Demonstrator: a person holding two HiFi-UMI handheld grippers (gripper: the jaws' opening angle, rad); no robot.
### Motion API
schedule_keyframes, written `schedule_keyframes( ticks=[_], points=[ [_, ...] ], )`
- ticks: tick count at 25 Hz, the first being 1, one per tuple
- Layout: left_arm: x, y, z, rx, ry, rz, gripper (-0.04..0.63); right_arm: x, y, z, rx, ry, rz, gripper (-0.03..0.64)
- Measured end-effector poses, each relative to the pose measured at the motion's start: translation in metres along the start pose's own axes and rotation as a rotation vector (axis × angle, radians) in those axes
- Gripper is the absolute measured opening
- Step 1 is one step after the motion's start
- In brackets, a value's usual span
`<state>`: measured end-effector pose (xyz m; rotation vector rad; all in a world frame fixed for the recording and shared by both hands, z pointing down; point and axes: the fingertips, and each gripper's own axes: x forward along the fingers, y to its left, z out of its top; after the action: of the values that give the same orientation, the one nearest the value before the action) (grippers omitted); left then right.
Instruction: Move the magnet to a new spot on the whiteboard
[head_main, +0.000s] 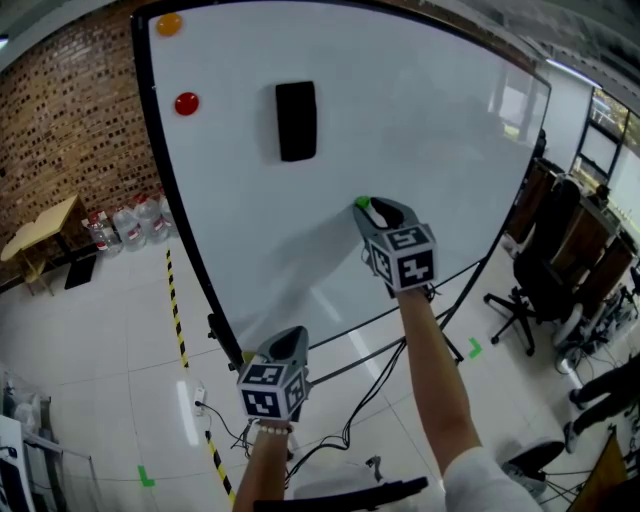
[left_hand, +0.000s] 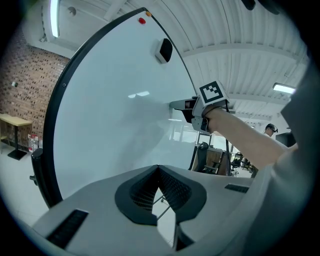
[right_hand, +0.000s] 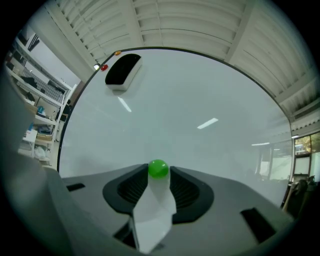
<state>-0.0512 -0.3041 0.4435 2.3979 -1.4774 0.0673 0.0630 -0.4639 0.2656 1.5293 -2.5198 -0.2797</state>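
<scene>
Loosely bracketing the light, slick green magnet (right_hand: 158, 169) by its rounded sides, right hand-held gripper (head_main: 368, 207) slightly open, not clamping.

Three magnets (head_main: 169, 23) (head_main: 186, 103) (head_main: 362, 203), one eraser (head_main: 296, 121), one whiteboard (head_main: 420, 130).

On the head view I get only a green sliver of the magnet (head_main: 362, 202); the right gripper (head_main: 372, 208) covers the rest. The right gripper view puts the magnet between the jaw tips, but I can't tell whether the pads press on it. A person (head_main: 598, 395) at the right edge is cut off, only legs showing.
</scene>
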Motion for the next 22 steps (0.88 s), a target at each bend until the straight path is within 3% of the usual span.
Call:
schedule_keyframes(
  ticks=[8, 11, 13, 17, 22],
  points=[
    [0.005, -0.010, -0.005, 0.009, 0.024, -0.040, -0.002, -0.053, -0.008, -0.017, 0.082, -0.034, 0.008, 0.160],
    [0.009, -0.016, -0.008, 0.012, 0.034, -0.060, -0.003, -0.083, -0.012, -0.036, 0.138, -0.040, 0.006, 0.102],
    [0.012, -0.019, -0.008, 0.013, 0.038, -0.072, -0.002, -0.105, -0.017, -0.051, 0.151, -0.041, -0.026, 0.009],
    [0.019, -0.027, -0.009, 0.014, 0.046, -0.097, -0.002, -0.148, -0.027, -0.089, 0.182, -0.008, -0.094, 0.002],
    [0.028, -0.036, -0.020, 0.005, 0.070, -0.134, -0.002, -0.203, -0.025, -0.152, 0.312, 0.046, -0.164, 0.001]
  ],
)
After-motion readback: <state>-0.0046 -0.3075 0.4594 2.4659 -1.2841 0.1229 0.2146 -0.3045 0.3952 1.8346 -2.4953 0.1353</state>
